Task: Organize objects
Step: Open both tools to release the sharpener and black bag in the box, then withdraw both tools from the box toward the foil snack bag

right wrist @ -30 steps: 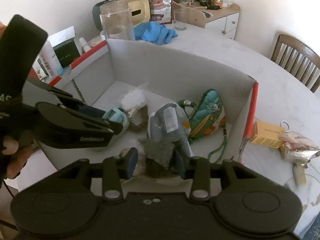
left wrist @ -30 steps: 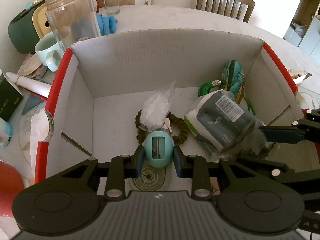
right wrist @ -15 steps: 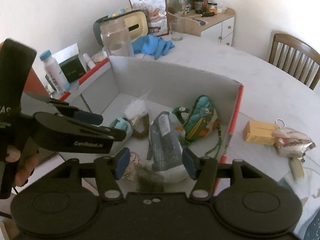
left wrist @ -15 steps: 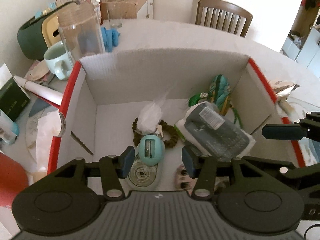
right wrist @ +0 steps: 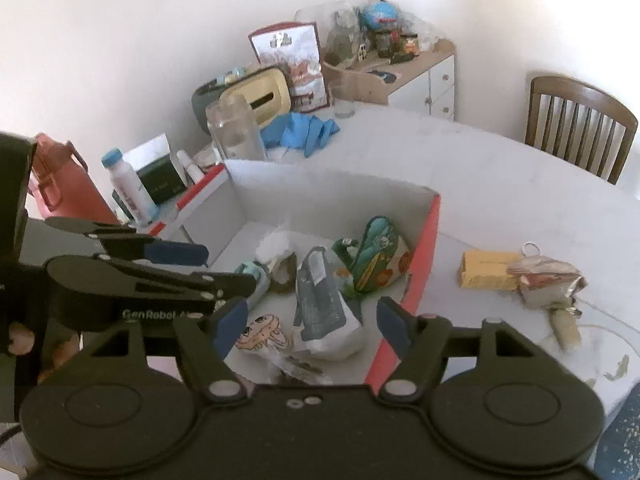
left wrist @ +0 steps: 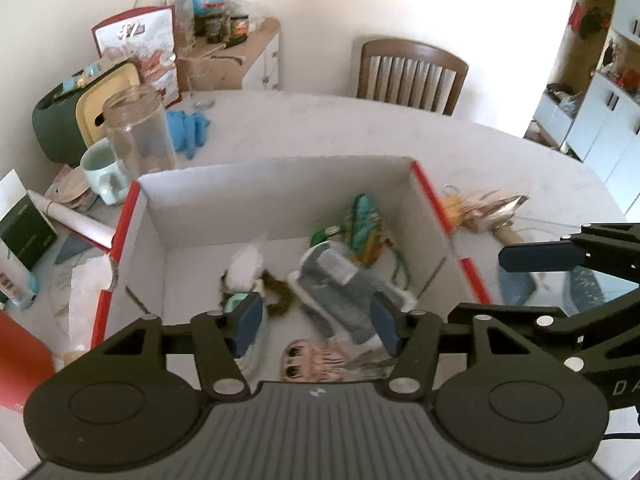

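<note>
White cardboard box [left wrist: 208, 216] holding grey pouch [left wrist: 340, 284], teal sharpener [right wrist: 256, 274], patterned green bag [right wrist: 380, 260]. Drop-off step apparently done; next probably fetching yellow packet [right wrist: 486, 275] on table right of box. Left gripper [left wrist: 316, 318] and right gripper [right wrist: 308, 320] above box, angled down, jaws just been opening, nothing between them.

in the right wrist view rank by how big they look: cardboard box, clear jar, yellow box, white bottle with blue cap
1. cardboard box
2. clear jar
3. yellow box and white bottle look much alike, and they sit at different distances from the camera, so no ranking between them.
</note>
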### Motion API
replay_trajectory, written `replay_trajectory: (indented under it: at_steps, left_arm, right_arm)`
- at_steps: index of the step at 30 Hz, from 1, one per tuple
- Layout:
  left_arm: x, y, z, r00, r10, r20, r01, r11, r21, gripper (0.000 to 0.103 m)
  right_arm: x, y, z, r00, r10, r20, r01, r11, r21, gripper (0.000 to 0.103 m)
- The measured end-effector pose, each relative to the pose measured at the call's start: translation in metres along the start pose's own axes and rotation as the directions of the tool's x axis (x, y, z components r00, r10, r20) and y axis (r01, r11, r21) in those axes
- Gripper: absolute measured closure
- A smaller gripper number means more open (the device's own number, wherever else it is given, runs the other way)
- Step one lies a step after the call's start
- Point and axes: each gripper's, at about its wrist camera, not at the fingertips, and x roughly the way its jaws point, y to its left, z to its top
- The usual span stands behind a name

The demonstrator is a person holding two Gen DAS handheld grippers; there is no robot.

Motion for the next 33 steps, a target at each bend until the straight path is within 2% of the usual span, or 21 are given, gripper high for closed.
replay_trajectory:
  at_steps: [4,9,14,17,19,21,33]
  left_arm:
    - [-0.01,-0.014,0.003,1.0,-0.012,0.024,0.012,1.0,-0.003,0.04]
    - [-0.019,-0.032,0.004,0.998,-0.03,0.051,0.03,1.0,-0.002,0.031]
    - [-0.023,-0.053,0.004,0.997,-0.049,0.059,0.048,0.999,0.011,0.031]
    - [-0.025,-0.066,0.004,0.996,-0.056,0.067,0.056,0.998,0.008,0.031]
    - [-0.027,-0.075,0.005,0.995,-0.063,0.073,0.062,0.998,0.008,0.028]
    - [-0.027,-0.083,0.005,0.994,-0.067,0.08,0.067,0.998,0.01,0.022]
    - [-0.017,-0.146,0.007,0.993,-0.088,0.082,0.085,0.995,0.044,0.018]
  right_arm:
    - [-0.019,-0.009,0.0,1.0,0.011,0.022,-0.011,0.999,0.035,0.027]
    - [-0.044,-0.024,-0.002,0.998,-0.001,0.06,-0.003,0.998,0.069,0.018]
    - [-0.066,-0.042,-0.006,0.996,-0.014,0.093,0.005,0.995,0.096,0.015]
    - [-0.077,-0.054,-0.012,0.994,-0.029,0.107,0.017,0.994,0.112,0.009]
    - [-0.084,-0.06,-0.016,0.993,-0.04,0.115,0.027,0.993,0.115,0.008]
    - [-0.09,-0.068,-0.019,0.992,-0.05,0.118,0.036,0.993,0.116,0.008]
    - [-0.12,-0.111,-0.042,0.986,-0.103,0.129,0.092,0.992,0.087,0.007]
